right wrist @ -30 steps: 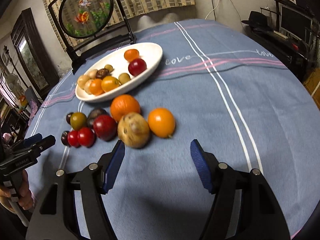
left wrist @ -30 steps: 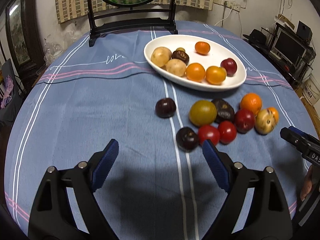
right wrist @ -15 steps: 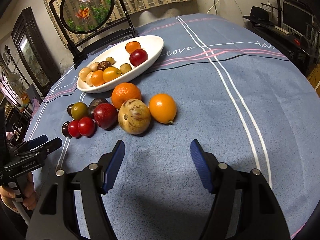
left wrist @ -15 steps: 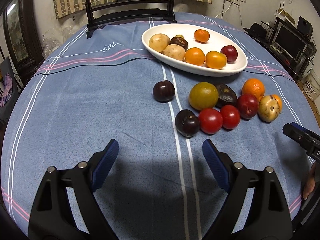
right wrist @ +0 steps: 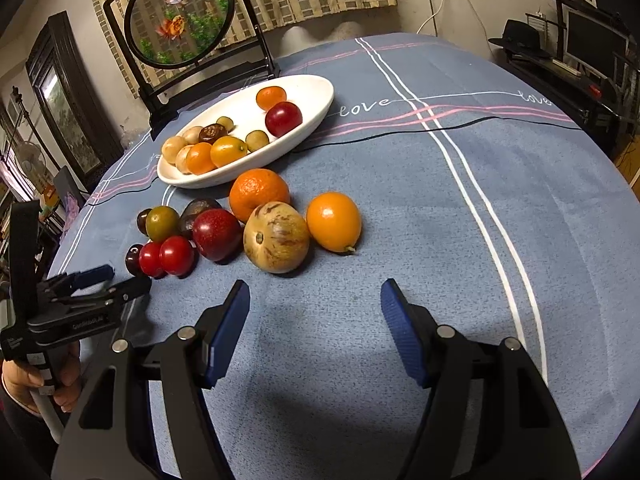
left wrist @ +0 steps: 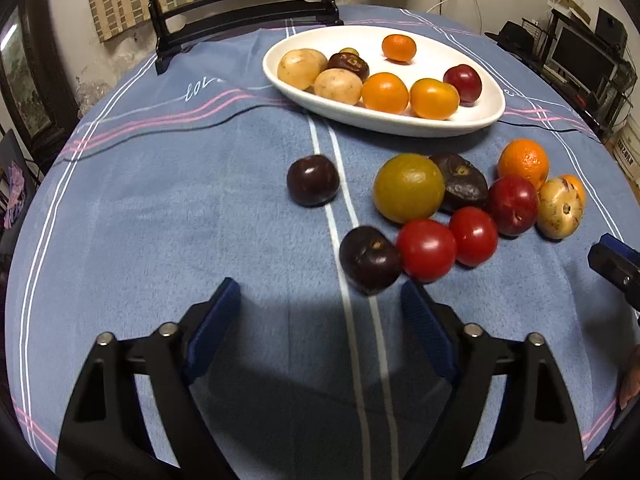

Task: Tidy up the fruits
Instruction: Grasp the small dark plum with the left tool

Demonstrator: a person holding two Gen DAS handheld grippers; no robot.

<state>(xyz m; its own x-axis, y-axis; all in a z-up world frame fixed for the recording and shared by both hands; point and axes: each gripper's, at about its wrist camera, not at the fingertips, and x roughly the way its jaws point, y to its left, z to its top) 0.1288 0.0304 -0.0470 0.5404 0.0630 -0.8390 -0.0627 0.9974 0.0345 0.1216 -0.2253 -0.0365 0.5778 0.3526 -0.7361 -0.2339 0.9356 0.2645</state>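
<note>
Both grippers empty, fingers apart. Left gripper (left wrist: 320, 312) low, lined up just short of dark plum (left wrist: 370, 259), likely next pick. Right gripper (right wrist: 314, 308) faces speckled fruit (right wrist: 276, 237). Loose fruit clustered on surface (left wrist: 160, 200) beside white dish (left wrist: 460, 126), the probable destination.

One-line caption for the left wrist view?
Open left gripper nears a dark plum beside loose fruit; white dish beyond.

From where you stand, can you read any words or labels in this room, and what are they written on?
"love", white script stitched on the blue striped tablecloth, reads at.
"love" again, further along the same line near the cloth's edge.
"lov", cut off by the white oval dish, in the left view.
Pale print on the black left tongs: too blurred to read.
Cardboard box print: unreadable.
</note>
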